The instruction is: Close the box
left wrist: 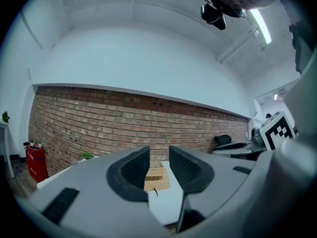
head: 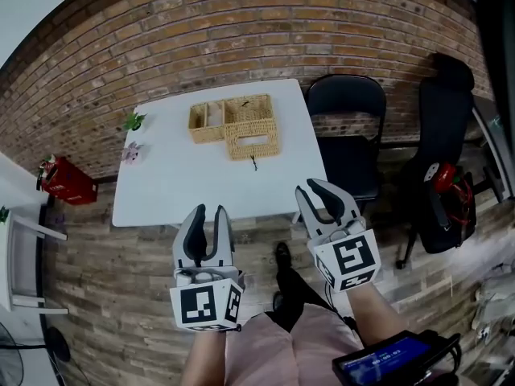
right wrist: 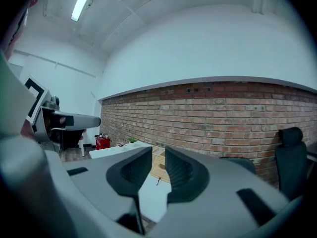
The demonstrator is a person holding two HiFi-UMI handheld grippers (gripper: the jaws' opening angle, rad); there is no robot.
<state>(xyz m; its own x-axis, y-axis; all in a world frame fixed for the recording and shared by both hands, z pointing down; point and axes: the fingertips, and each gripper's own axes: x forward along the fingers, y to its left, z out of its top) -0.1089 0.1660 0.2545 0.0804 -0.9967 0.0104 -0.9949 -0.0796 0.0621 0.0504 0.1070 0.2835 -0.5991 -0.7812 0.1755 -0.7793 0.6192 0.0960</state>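
- One white rectangular table [head: 201, 191] stands against the red brick wall [head: 241, 30], on a wood-plank floor.
- One tan woven wicker box [head: 233, 123] sits on the table's far half, right of centre and well apart from both grippers.
- The box is open. At least two compartments show, and its woven lid [head: 253, 141] with one slot lies folded out on the near right side.
- One small dark cord bit [head: 254, 164] lies on the table just beside the lid's near edge.
- Two small potted plants sit near the table's left edge, one green [head: 133, 121] and one pinkish [head: 133, 152].
- There are two black chairs right of the table. One is a folding chair [head: 346, 135] just beside it, and one is an office chair [head: 442, 159] further right.
- One red canister [head: 63, 180] stands on the floor left of the table.
- There are two grippers, each with one marker cube, and both are short of the table's near edge.
- The left gripper [head: 209, 212] has its jaws released with a clear gap and nothing in them. In the left gripper view the box [left wrist: 156, 178] shows far off through the gap.
- The right gripper [head: 314, 188] has a narrower gap and holds nothing. In the right gripper view the box [right wrist: 158, 165] is far beyond it.
- One dark device with a blue screen [head: 394, 356] is at the lower right.
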